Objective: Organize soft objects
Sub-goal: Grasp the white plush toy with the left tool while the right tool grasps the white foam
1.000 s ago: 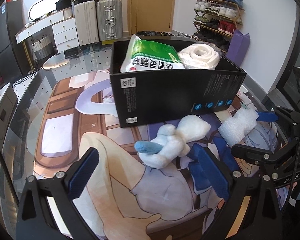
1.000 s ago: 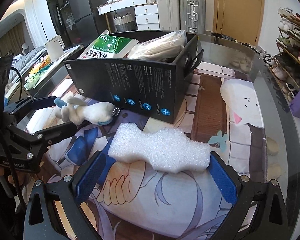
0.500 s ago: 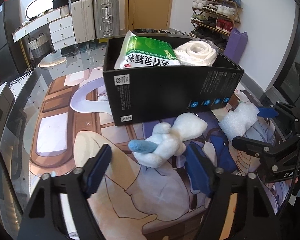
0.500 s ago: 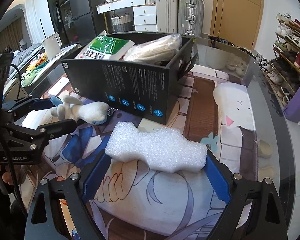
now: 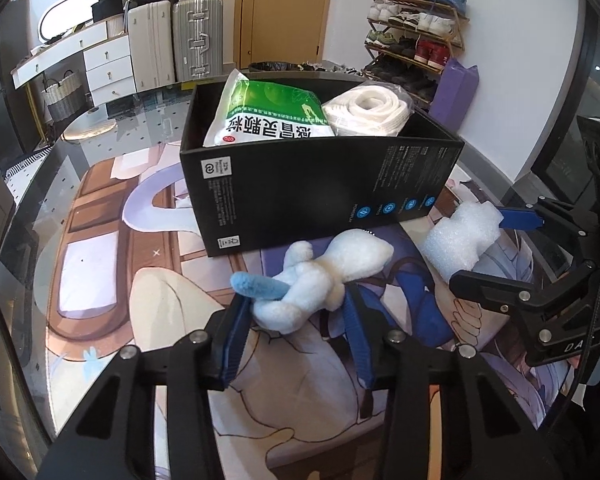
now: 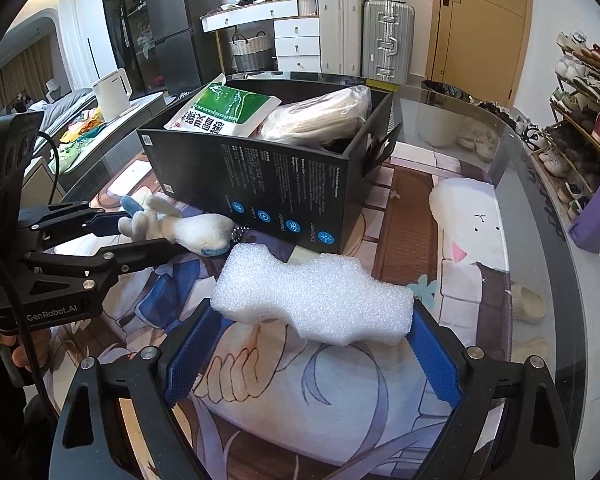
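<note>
The plush rabbit (image 5: 320,276) is being closed on by the left tongs (image 5: 296,320); at three o'clock, the foam block (image 6: 316,300) is spanned wide by the right tongs (image 6: 308,344).

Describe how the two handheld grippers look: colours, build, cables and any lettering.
Both the left gripper and the right gripper are black angular frames with silver screws and blue textured pads. The left one's side reads "GenRobot.AI", and a black cable runs down past it. A dark boxy module sits on each.
</note>
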Action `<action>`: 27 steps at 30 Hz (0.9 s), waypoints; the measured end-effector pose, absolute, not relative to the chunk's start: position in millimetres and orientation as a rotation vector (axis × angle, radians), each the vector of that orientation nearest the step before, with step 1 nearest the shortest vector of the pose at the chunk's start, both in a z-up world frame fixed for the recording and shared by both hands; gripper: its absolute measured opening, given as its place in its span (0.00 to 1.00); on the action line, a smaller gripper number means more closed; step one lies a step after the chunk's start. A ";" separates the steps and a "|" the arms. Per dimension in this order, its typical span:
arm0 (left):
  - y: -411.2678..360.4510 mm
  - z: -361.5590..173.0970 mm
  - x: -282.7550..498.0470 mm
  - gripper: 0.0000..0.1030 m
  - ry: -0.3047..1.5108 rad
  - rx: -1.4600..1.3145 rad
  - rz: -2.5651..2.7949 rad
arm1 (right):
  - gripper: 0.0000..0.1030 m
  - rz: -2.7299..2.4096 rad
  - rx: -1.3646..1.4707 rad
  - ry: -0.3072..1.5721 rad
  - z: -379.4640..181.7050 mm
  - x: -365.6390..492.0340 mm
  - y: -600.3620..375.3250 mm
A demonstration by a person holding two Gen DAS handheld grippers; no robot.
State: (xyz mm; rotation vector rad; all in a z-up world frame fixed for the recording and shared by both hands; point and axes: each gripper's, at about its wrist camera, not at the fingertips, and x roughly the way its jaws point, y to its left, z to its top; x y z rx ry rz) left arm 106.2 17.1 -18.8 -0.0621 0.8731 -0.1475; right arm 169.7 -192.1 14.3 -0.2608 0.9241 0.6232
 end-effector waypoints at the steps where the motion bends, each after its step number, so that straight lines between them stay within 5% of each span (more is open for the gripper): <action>1: 17.8 -18.8 106.1 0.42 0.873 -0.062 -0.147 | 0.90 0.624 -0.261 0.923 14.6 169.5 -192.1; 20: 24.4 -4.0 84.9 0.40 0.833 -0.089 -0.167 | 0.90 0.653 -0.255 0.873 34.4 160.3 -195.0; 22: 24.8 -2.5 82.1 0.23 0.832 -0.094 -0.176 | 0.90 0.655 -0.257 0.865 37.3 158.5 -195.2; 27: 25.9 -6.3 83.0 0.23 0.854 -0.093 -0.172 | 0.90 0.659 -0.261 0.858 40.2 156.9 -194.5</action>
